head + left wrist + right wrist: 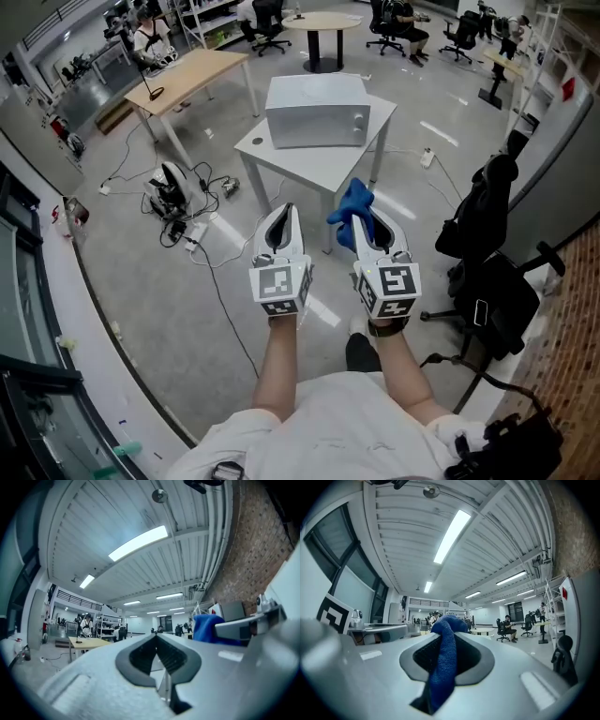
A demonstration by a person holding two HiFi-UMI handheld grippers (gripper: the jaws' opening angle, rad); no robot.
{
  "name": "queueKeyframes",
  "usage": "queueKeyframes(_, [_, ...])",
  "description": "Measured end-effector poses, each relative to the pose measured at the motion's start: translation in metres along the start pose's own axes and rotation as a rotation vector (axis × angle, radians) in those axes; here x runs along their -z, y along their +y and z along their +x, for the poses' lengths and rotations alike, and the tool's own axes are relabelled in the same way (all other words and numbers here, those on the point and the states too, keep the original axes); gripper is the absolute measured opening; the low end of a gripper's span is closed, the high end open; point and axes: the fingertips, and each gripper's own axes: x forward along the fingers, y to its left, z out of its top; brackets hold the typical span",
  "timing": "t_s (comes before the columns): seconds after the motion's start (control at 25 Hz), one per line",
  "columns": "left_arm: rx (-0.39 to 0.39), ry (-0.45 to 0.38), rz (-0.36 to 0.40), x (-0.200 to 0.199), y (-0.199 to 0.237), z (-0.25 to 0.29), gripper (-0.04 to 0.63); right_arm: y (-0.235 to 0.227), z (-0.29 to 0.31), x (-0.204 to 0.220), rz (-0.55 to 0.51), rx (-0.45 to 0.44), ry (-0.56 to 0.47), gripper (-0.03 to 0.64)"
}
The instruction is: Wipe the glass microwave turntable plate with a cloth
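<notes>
A blue cloth [351, 213] is clamped in my right gripper [362, 217], which is shut on it; in the right gripper view the cloth [444, 663] hangs out between the closed jaws. My left gripper [282, 217] is shut with nothing in it, its jaws [157, 641] meeting at the tips. Both grippers are held up in front of me, well short of the white table [309, 159]. A grey microwave [316, 111] stands on that table with its door closed. No glass turntable plate shows in any view.
A black office chair [492, 281] with dark clothing stands at the right by a brick wall. Cables and a device [173, 192] lie on the floor at the left. A wooden desk [192, 80] and a round table [322, 23] stand further back.
</notes>
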Motion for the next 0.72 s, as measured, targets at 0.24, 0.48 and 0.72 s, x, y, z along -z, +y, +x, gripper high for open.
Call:
queueKeyframes(0.24, [0.011, -0.052, 0.005, -0.009, -0.024, 0.118, 0.002, -0.082, 0.08, -0.009, 0.004, -0.035, 0.0, 0.064])
queueKeyframes(0.48, [-0.001, -0.053, 0.029, -0.005, -0.042, 0.196, 0.002, -0.171, 0.13, -0.024, 0.035, 0.025, -0.039, 0.064])
queueKeyframes(0.72, [-0.02, 0.006, 0.038, 0.023, -0.034, 0.246, 0.002, -0.208, 0.174, 0.007, 0.103, 0.043, 0.025, 0.064])
